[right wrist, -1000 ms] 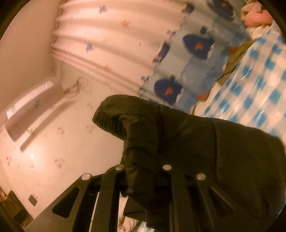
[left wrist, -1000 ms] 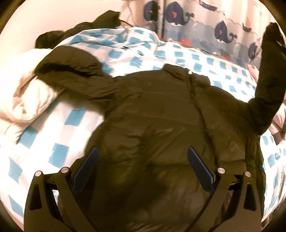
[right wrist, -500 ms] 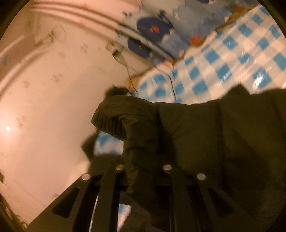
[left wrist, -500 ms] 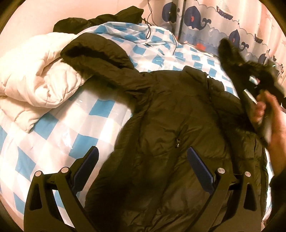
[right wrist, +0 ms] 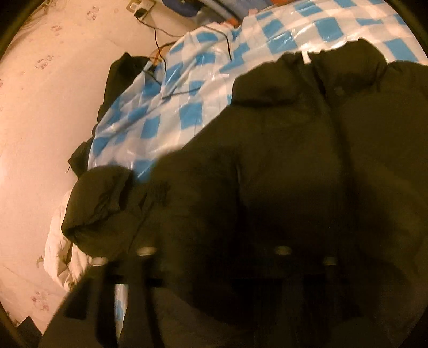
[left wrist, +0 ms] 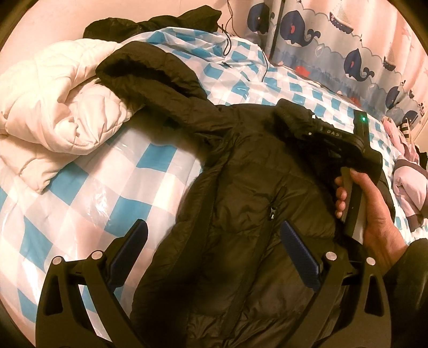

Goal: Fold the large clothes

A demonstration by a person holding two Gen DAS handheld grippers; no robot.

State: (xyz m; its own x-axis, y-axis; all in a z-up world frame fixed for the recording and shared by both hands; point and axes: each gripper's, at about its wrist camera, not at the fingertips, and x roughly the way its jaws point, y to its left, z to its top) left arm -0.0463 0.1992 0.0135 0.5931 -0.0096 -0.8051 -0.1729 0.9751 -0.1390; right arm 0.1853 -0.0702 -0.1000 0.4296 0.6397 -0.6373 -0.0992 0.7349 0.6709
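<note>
A black puffer jacket [left wrist: 240,187] lies front up on the blue-and-white checked bed cover [left wrist: 80,192]. Its left sleeve [left wrist: 149,77] reaches over a white quilt. My left gripper [left wrist: 214,249] hangs open over the jacket's lower front, with nothing between its blue pads [left wrist: 299,254]. A hand [left wrist: 374,214] holds my right gripper [left wrist: 307,128] low over the chest near the collar, with the other sleeve's cuff [left wrist: 291,115] at its tip. In the blurred right wrist view my right gripper [right wrist: 214,267] has its jaws opening, and dark sleeve fabric [right wrist: 267,187] lies between them and hides the pads.
A bunched white quilt [left wrist: 53,112] lies at the left of the bed. Another dark garment [left wrist: 149,24] and black cables [left wrist: 227,40] are at the far end. A whale-print curtain [left wrist: 347,53] hangs behind, and pink clothes [left wrist: 409,182] lie at the right.
My right gripper has swung down from the air and carried the sleeve onto the jacket's chest. Its fingers now stand wider apart. The left gripper has shifted slightly and stays open.
</note>
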